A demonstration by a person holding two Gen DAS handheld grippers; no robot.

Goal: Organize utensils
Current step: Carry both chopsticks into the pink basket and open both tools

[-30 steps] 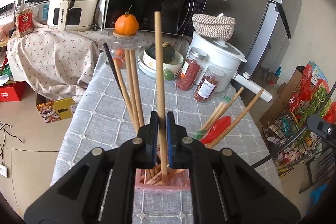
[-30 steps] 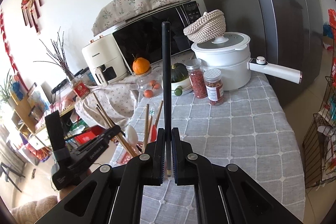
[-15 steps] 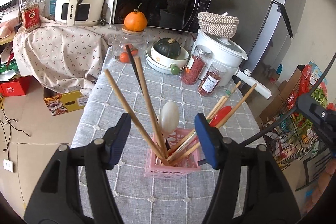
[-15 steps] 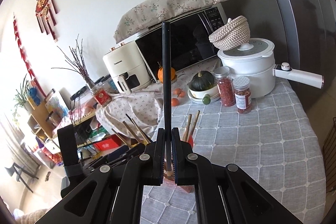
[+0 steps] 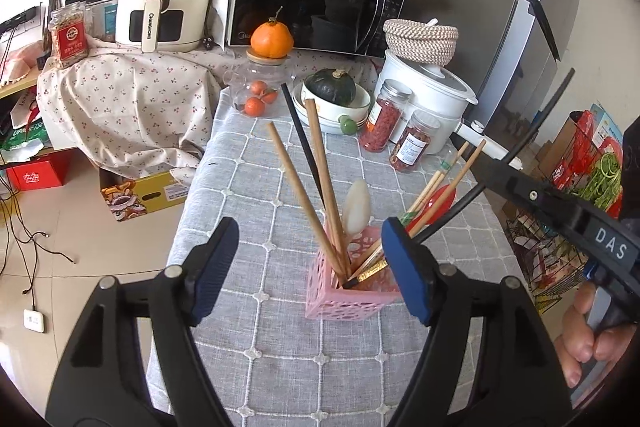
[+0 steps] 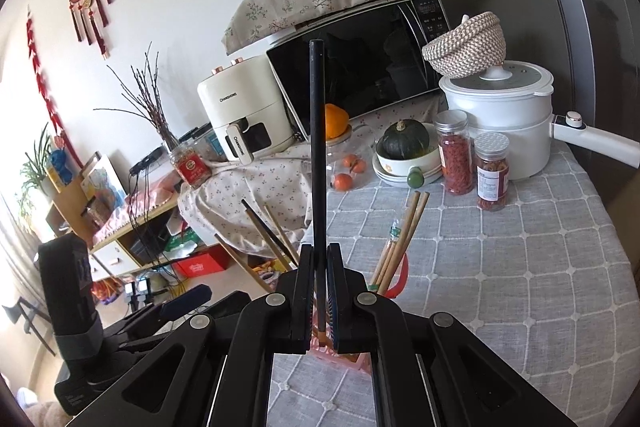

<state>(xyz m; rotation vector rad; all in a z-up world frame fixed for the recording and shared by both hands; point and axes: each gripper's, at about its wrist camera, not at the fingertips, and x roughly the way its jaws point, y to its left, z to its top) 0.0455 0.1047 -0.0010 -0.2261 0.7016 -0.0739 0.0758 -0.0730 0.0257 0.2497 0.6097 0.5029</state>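
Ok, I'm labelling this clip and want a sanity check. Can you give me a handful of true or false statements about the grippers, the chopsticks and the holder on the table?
1. The right gripper is shut on a black chopstick. True.
2. The left gripper grips a wooden chopstick. False: its jaws stand apart with nothing pressed between them, having just been opening.
3. The pink holder lies tipped on its side. False: it stands upright on the grey checked tablecloth.
4. A white spoon stands in the pink holder among wooden chopsticks. True.
5. The green squash sits directly on the tablecloth. False: it rests in a white bowl.
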